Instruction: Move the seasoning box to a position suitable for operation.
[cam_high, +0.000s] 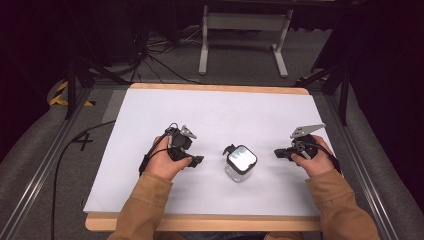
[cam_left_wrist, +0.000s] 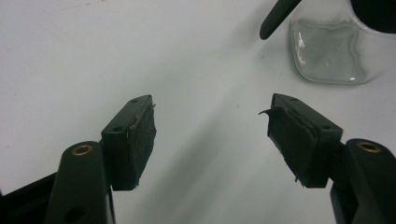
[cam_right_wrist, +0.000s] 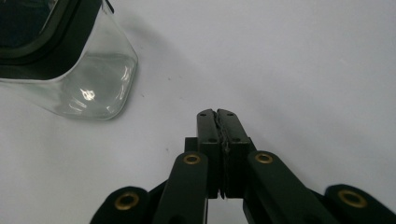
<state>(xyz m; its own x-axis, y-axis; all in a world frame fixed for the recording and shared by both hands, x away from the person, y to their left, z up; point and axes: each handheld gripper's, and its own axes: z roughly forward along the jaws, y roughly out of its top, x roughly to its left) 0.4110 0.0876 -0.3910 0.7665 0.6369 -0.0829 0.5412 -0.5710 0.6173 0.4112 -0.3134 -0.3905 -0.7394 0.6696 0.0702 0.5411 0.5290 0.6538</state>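
We see a white table (cam_high: 210, 115), a clear square jar (cam_high: 240, 162) with black lid at lower centre, our left gripper (cam_high: 196, 161) at its left, our right gripper (cam_high: 278, 153) at its right.

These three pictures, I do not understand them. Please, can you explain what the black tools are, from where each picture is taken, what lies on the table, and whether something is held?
A person sits at a table covered with a white sheet and holds a hand tool in each hand. Each tool is a gripper with two black jaws.

The high view looks down from above the person. It shows the left gripper, the right gripper and, between them, a clear square jar with a black-rimmed lid.

The other two pictures come from small cameras riding on the grippers. The left gripper's jaws stand wide apart; the right gripper's are pressed together with nothing between them. Neither holds anything, and the jar stands free on the sheet.
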